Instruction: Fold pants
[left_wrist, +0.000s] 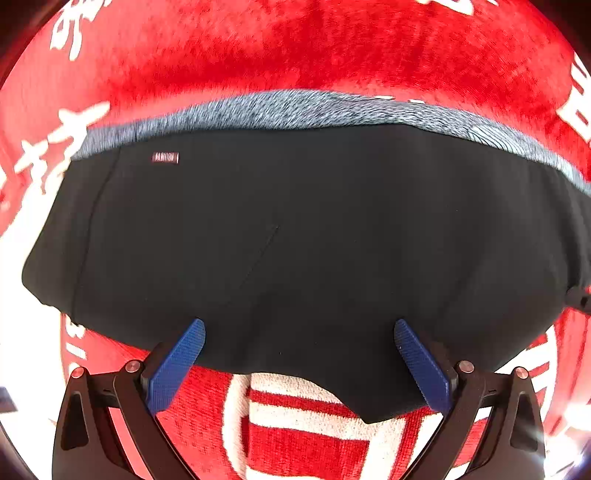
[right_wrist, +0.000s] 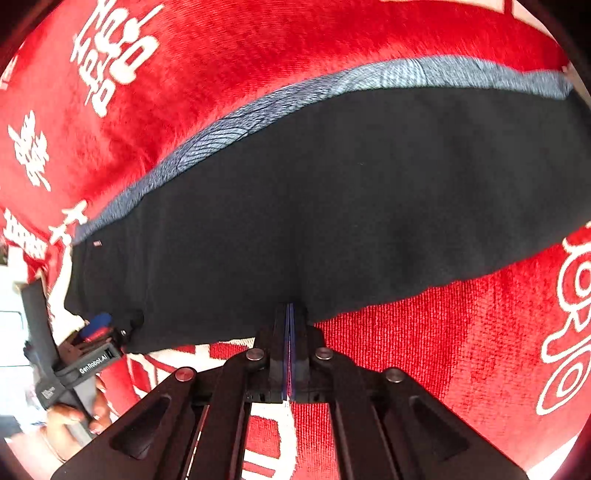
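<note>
Operator: Left gripper (left_wrist: 299, 328) status?
Technician: Blue textured fingers (left_wrist: 177, 365) spread apart above the near edge of the black fabric pants (left_wrist: 295, 229); nothing between them.
Operator: Right gripper (right_wrist: 289, 314)?
Technician: Jaws pressed together, tips at the near hem; whether fabric is pinched cannot be told.
Operator: Pants location?
Technician: Flat on the red plush cloth with white lettering (left_wrist: 332, 48), grey knit waistband (left_wrist: 295, 109) along the far edge.

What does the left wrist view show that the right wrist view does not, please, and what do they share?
Only the left wrist view shows the left tool from behind, its blue fingers spread wide at the near edge of the black pants. Only the right wrist view shows the right tool shut at that edge, and a hand gripping the other handle. Both show the grey waistband, a small label and the red cloth.
</note>
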